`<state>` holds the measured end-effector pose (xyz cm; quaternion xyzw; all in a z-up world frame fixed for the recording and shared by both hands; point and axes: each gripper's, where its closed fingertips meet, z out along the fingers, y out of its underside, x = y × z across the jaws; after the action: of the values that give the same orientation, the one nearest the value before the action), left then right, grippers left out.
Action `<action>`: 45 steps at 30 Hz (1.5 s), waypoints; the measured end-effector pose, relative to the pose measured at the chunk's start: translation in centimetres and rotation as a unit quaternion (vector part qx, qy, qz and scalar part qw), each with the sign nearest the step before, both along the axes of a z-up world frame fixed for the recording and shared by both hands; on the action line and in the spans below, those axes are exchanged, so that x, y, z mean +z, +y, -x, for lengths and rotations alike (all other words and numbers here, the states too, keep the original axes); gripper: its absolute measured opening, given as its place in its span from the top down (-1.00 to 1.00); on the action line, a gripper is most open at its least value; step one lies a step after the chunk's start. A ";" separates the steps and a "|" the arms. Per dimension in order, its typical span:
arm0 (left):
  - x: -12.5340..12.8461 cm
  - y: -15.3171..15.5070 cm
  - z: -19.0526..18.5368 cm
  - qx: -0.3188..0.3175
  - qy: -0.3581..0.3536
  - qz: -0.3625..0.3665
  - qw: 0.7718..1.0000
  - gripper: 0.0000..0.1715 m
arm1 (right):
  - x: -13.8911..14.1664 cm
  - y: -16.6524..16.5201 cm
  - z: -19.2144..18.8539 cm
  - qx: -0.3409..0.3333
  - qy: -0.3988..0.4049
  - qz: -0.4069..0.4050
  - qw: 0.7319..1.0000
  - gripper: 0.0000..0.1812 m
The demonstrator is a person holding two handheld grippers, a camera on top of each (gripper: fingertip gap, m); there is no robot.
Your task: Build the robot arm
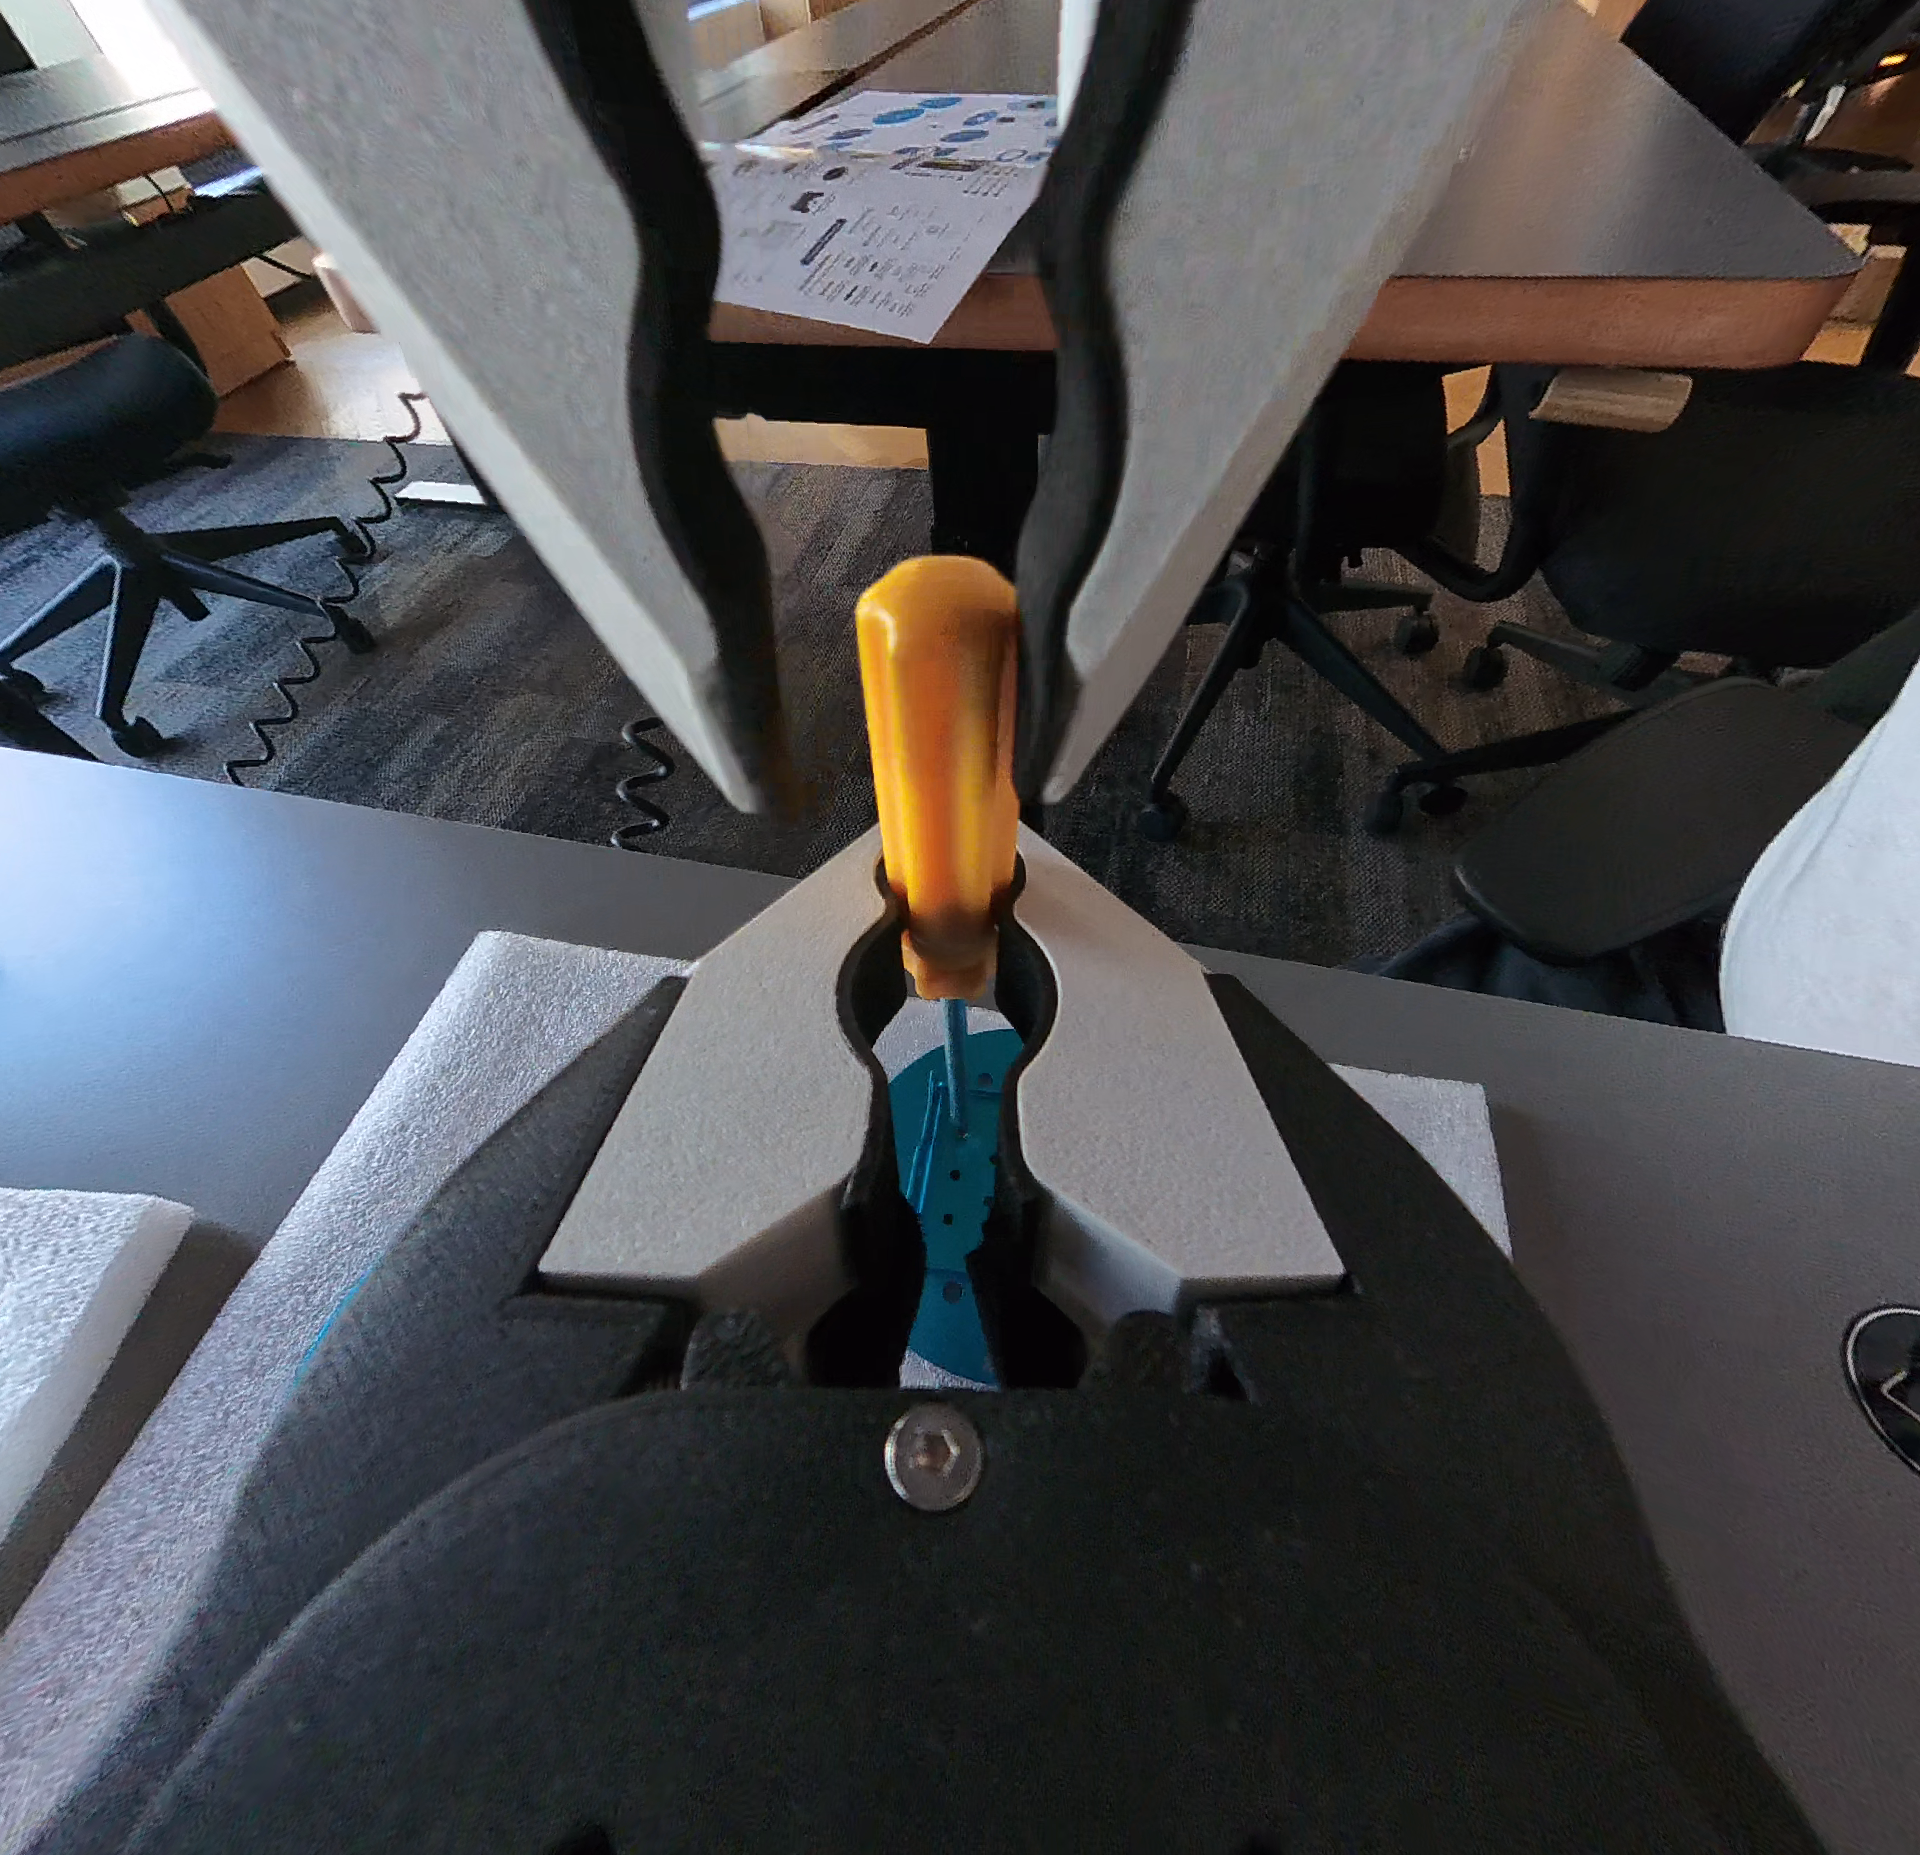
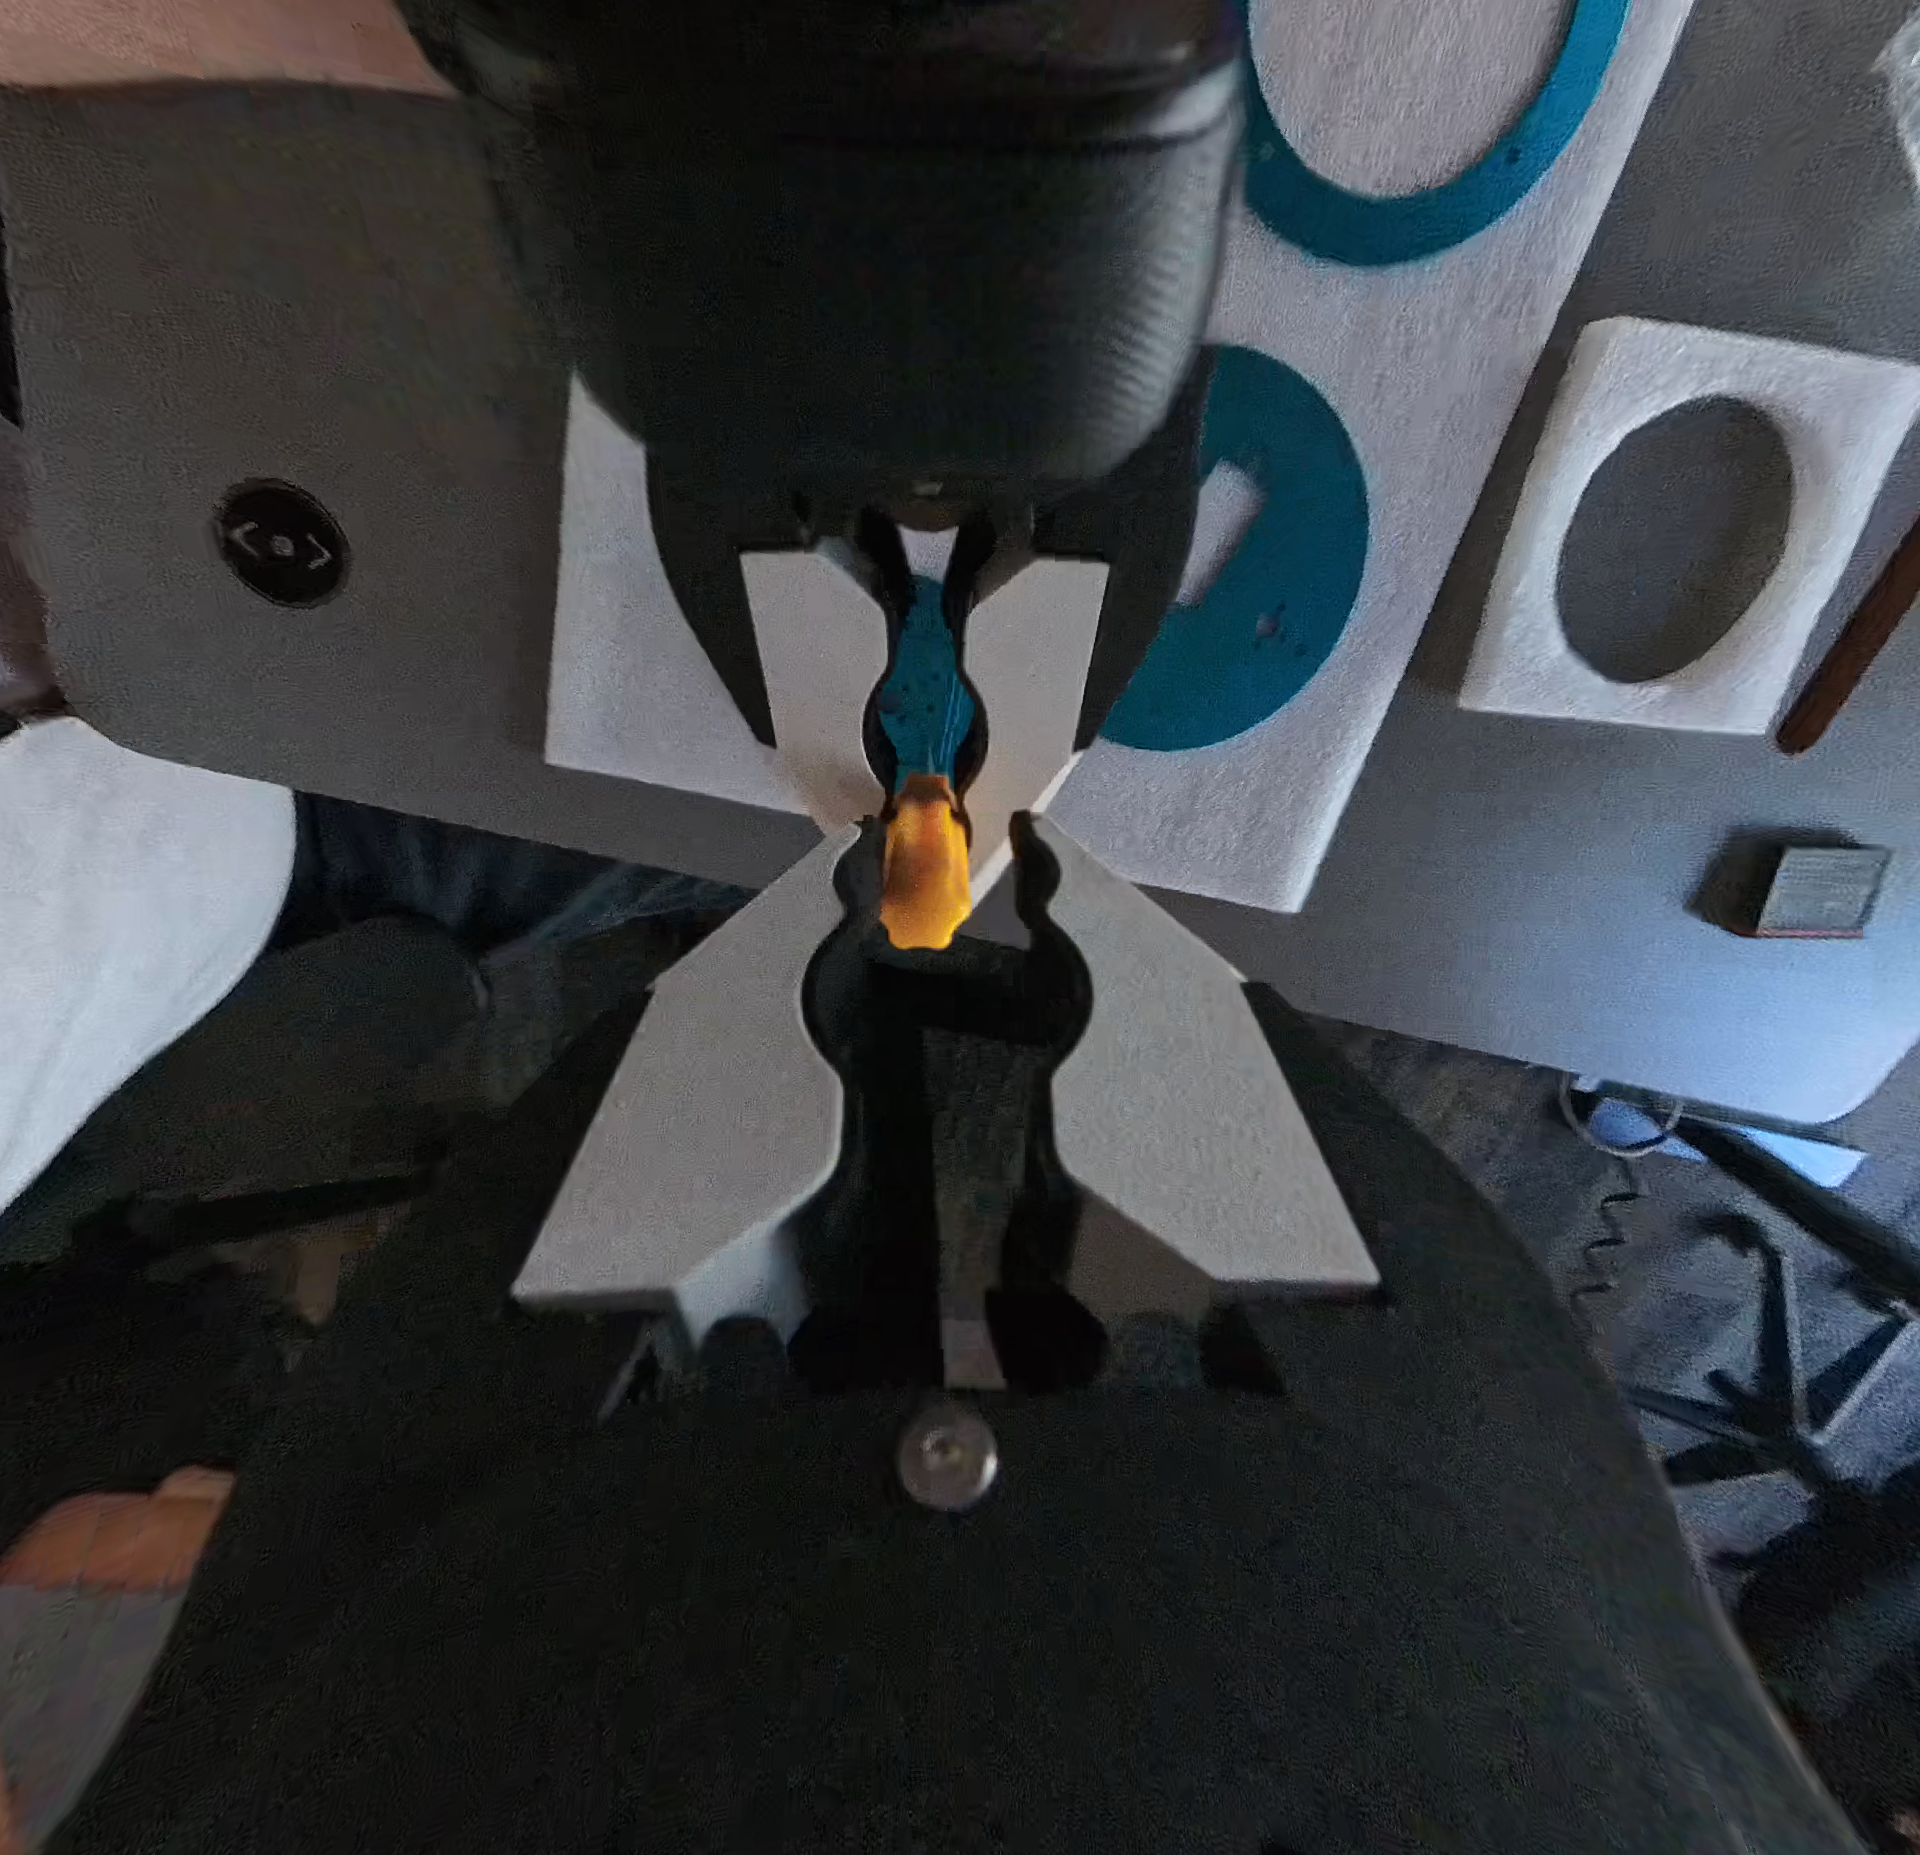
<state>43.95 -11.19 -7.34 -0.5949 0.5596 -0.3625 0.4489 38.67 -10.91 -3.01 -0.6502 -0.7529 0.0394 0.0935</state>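
Note:
A screwdriver with an orange handle (image 1: 935, 714) stands upright, its thin shaft tip resting on a blue disc (image 1: 951, 1317) with small holes. The disc lies on a white foam sheet (image 1: 499, 1036). My left gripper (image 1: 951, 875) is shut on the lower end of the handle. My right gripper (image 1: 904, 792) comes down from above, open, with its fingers on either side of the handle's upper part; one finger is against the handle and the other stands a little off. In the right wrist view, the handle top (image 2: 923, 880) sits between my right gripper's (image 2: 940, 834) spread tips.
A blue ring (image 2: 1455, 216) lies on the same foam sheet. A foam block with an oval hole (image 2: 1683, 527) and a small grey block (image 2: 1818, 891) sit on the grey table. Office chairs (image 1: 125, 558) and another desk with printed paper (image 1: 883, 205) stand beyond the table edge.

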 end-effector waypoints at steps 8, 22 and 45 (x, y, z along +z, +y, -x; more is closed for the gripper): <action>0.0 0.0 0.0 0.002 0.000 0.000 1.000 0.89 | 0.1 -0.6 -0.8 0.055 -0.035 -0.020 0.998 0.81; 0.0 0.1 -0.1 0.003 -0.003 0.001 1.000 0.89 | 0.1 -0.3 -1.4 0.025 -0.032 -0.039 0.998 0.82; -0.7 -0.4 0.5 -0.010 0.015 0.031 0.999 0.70 | -0.2 -0.4 -0.6 -0.049 -0.001 -0.001 0.999 0.80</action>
<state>43.42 -11.63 -7.99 -0.6079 0.5607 -0.3754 0.4185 39.29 -11.35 -3.21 -0.6860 -0.7205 0.0337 0.0956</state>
